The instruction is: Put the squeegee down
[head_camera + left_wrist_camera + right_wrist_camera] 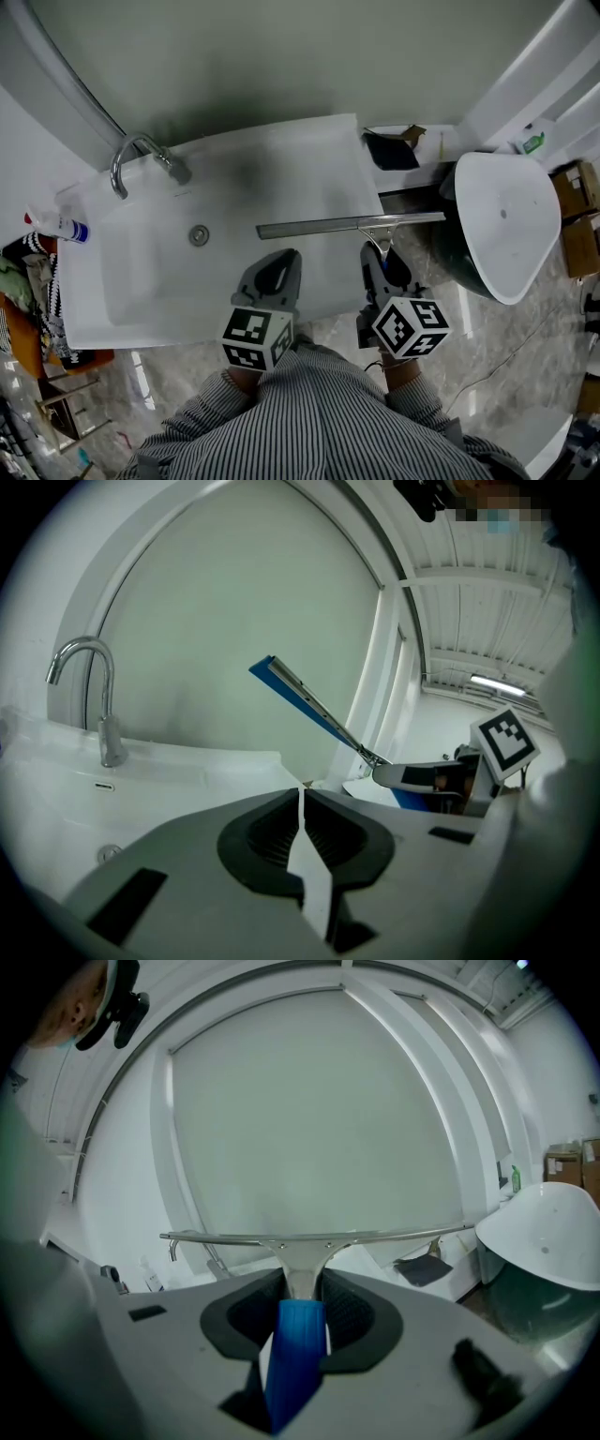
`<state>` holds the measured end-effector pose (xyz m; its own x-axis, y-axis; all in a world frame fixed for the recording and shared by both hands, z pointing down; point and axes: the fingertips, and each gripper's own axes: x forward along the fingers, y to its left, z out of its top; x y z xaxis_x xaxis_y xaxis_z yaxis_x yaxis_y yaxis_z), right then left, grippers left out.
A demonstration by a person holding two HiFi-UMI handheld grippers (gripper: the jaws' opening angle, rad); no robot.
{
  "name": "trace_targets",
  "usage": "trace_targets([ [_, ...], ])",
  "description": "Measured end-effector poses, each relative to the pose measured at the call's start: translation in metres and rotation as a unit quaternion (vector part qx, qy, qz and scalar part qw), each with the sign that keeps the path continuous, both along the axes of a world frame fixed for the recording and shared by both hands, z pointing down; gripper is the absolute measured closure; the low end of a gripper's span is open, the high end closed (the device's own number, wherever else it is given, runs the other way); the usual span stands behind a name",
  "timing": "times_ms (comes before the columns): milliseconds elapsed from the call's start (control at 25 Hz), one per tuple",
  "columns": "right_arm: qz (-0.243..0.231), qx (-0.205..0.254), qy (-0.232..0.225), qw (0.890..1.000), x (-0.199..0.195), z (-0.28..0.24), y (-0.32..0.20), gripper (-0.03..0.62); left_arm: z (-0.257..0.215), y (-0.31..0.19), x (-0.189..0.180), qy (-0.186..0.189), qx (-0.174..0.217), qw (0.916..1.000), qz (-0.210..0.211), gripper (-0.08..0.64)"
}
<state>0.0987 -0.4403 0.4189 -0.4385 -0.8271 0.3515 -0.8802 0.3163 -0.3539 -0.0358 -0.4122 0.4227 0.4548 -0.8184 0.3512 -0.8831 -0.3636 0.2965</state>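
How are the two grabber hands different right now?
The right gripper is clamped on the blue handle of the squeegee; the left gripper holds nothing. The right gripper's jaws are kept apart by that handle; the left gripper's jaws are closed together. Both are grey.

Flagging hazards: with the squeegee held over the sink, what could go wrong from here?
The right claw grips the squeegee only by its blue handle, so the blade may swing on landing. The blade's right end looks close to the white basin and might knock it. The shut left claw sits near the blade's left end and could be struck.
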Motion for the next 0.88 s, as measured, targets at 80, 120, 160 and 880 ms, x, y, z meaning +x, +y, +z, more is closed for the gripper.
trace_targets([
  [80,0.000,-0.003,0.006,1.000,0.001,0.003,-0.003,0.472,0.004,-0.002,0.000,0.001,-0.006,1.0000,0.001,0.532],
  [120,-0.001,-0.004,0.009,1.000,0.002,0.005,-0.004,0.472,0.006,-0.004,0.001,0.002,-0.008,1.0000,0.003,0.532],
  [160,-0.002,-0.006,0.013,1.000,0.002,0.007,-0.006,0.472,0.008,-0.006,0.002,0.002,-0.011,0.9999,0.005,0.532],
  [880,-0.030,-0.068,0.068,0.995,0.009,0.076,-0.029,0.472,0.057,-0.027,0.010,-0.002,-0.067,0.9974,0.024,0.532],
])
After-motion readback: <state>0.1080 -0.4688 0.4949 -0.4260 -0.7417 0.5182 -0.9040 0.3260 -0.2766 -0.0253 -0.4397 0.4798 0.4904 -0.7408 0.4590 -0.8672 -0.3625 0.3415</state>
